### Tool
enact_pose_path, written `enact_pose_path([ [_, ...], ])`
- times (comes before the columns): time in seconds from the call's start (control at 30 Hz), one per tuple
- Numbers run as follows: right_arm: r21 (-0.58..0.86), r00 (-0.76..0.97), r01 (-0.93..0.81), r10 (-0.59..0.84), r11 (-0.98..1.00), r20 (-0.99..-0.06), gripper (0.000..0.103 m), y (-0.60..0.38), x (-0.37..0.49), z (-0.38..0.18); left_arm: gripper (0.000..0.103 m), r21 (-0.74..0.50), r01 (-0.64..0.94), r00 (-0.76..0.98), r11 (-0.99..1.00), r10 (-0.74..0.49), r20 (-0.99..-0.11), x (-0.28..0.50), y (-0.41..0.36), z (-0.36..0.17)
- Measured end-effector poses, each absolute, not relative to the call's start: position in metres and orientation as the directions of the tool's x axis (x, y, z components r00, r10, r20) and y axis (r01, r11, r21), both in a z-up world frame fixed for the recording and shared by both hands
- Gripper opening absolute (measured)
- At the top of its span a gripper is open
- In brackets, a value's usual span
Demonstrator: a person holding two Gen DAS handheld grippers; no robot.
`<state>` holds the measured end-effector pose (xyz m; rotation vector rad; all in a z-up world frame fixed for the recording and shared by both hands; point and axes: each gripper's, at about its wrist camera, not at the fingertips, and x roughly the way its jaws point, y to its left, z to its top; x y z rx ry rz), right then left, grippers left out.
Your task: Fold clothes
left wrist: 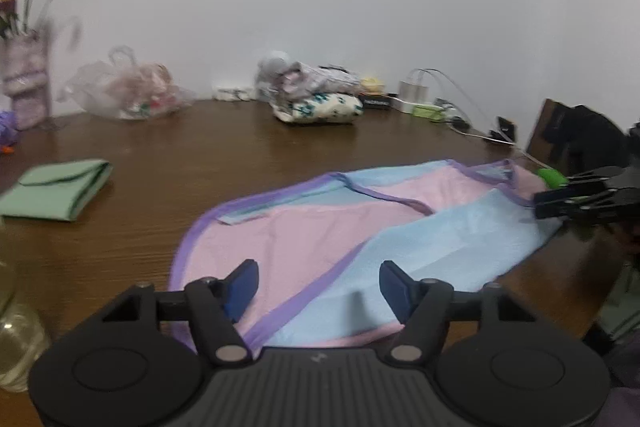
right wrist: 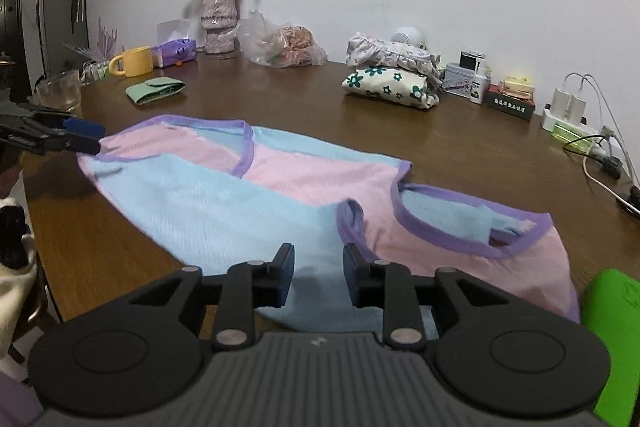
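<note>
A pink and light-blue garment with purple trim (left wrist: 320,239) lies spread flat on the brown wooden table; it also shows in the right wrist view (right wrist: 256,187). My left gripper (left wrist: 318,285) is open and empty, just above the garment's near edge. My right gripper (right wrist: 319,275) is open and empty, with a narrower gap, over the garment's light-blue hem. The right gripper shows in the left wrist view (left wrist: 560,201) at the garment's right end. The left gripper shows in the right wrist view (right wrist: 86,137) at the garment's left end.
A folded green cloth (right wrist: 155,90) and a folded floral pile (right wrist: 390,85) lie further back. A vase of flowers (right wrist: 218,23), plastic bag (right wrist: 280,45), yellow mug (right wrist: 134,62), glass (right wrist: 60,91), boxes and a power strip with cables (right wrist: 572,131) line the wall. A green object (right wrist: 612,339) sits at right.
</note>
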<state>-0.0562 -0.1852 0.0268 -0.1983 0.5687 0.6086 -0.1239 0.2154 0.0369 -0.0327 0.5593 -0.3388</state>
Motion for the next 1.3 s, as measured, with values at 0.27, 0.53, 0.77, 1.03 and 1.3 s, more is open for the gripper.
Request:
enact_pose_path([
  [0.27,0.016,0.658,-0.574,0.473,0.819,-0.586,0.028,-0.177,-0.046,0.014,0.043,-0.269,0.266,0.755,0.925,-0.374,-0.539,-0.121,0.241,0.021],
  [0.53,0.005,0.663,-0.567,0.460,0.824,-0.590,0.032,-0.173,-0.047,0.007,0.002,-0.223,0.245,0.774,0.943,-0.329,-0.541,-0.132,0.242,0.025],
  [0.77,0.008,0.664,-0.567,0.463,0.824,-0.587,0.035,-0.174,-0.048,0.006,0.001,-0.223,0.188,0.802,0.956,-0.281,-0.528,-0.155,0.252,0.021],
  [1.03,0.031,0.654,-0.588,0.498,0.808,-0.569,0.044,-0.176,-0.050,0.019,0.012,-0.246,0.150,0.819,0.958,-0.259,-0.511,-0.159,0.252,0.030],
  [1.3,0.090,0.710,-0.486,0.454,0.869,-0.538,0.053,-0.168,0.045,0.062,0.057,-0.177,0.278,0.791,0.944,-0.329,-0.516,-0.037,0.186,0.074],
])
